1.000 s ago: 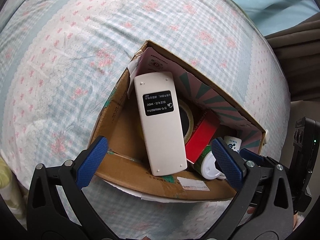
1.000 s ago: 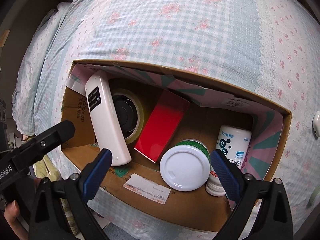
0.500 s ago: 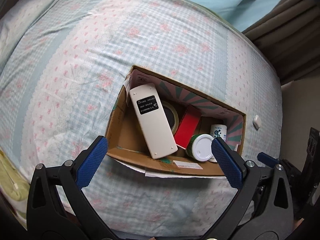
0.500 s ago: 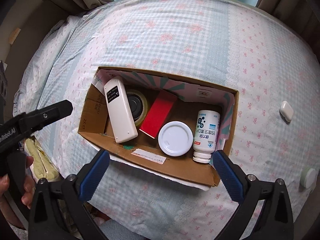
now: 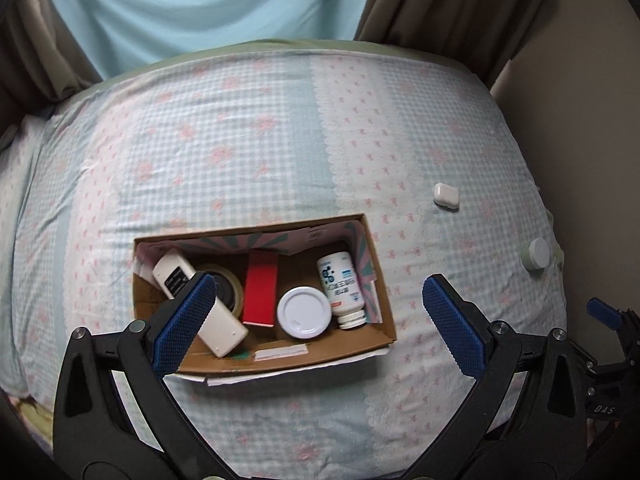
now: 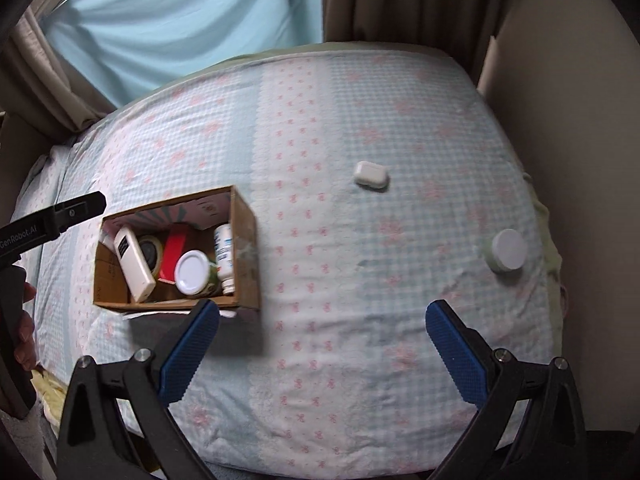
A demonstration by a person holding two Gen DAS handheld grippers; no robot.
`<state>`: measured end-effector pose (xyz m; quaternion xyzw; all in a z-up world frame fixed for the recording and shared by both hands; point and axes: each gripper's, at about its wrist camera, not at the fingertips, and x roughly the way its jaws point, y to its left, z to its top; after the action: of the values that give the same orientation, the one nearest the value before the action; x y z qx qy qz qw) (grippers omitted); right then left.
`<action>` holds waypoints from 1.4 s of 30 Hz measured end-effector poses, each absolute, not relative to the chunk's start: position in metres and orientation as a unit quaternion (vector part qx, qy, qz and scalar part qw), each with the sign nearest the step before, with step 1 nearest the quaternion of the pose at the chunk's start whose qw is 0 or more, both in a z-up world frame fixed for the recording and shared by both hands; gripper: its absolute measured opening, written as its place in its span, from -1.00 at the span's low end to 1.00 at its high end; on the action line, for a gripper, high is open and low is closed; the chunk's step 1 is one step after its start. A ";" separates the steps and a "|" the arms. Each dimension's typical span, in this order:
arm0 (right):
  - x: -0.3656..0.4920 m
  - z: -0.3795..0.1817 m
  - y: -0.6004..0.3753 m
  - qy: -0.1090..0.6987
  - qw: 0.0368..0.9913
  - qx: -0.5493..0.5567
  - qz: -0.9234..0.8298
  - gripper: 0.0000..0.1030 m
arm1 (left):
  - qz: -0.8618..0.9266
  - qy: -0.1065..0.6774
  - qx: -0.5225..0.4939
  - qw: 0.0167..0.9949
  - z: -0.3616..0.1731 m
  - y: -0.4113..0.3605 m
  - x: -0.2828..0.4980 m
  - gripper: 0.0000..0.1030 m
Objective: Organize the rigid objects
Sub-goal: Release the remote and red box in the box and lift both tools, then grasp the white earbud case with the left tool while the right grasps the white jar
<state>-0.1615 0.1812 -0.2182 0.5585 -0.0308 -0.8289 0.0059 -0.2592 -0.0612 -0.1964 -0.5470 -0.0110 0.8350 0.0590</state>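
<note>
Cardboard box (image 6: 244, 276) on bedspread (image 6: 340, 120), earbud case (image 6: 371, 175), round jar (image 6: 508, 255) apart.

"GenRobot.AI" on left gripper (image 6: 52, 228), "DAS" on right gripper (image 5: 604, 409)

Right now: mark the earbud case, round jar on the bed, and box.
earbud case (image 6: 371, 175): right wrist view, top face.
round jar (image 6: 509, 249): right wrist view, white lid.
box (image 6: 248, 240): right wrist view, outer side wall.
</note>
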 end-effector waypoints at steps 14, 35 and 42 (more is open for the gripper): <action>-0.193 -0.283 0.371 -0.110 -0.189 0.529 -0.820 0.99 | 0.804 0.117 -0.569 0.124 -0.299 0.138 -0.355 1.00; -0.234 -0.436 0.444 -0.195 -0.248 0.520 -0.794 0.94 | 0.787 0.144 -0.581 0.150 -0.462 0.233 -0.423 0.94; -0.240 -0.448 0.452 -0.201 -0.250 0.525 -0.788 0.68 | 0.793 0.107 -0.579 0.156 -0.468 0.231 -0.423 0.69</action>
<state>-0.2398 0.4518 -0.4481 0.5246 -0.2014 -0.7884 -0.2503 -0.4226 0.2307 -0.4684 -0.5789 0.1069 0.7931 0.1563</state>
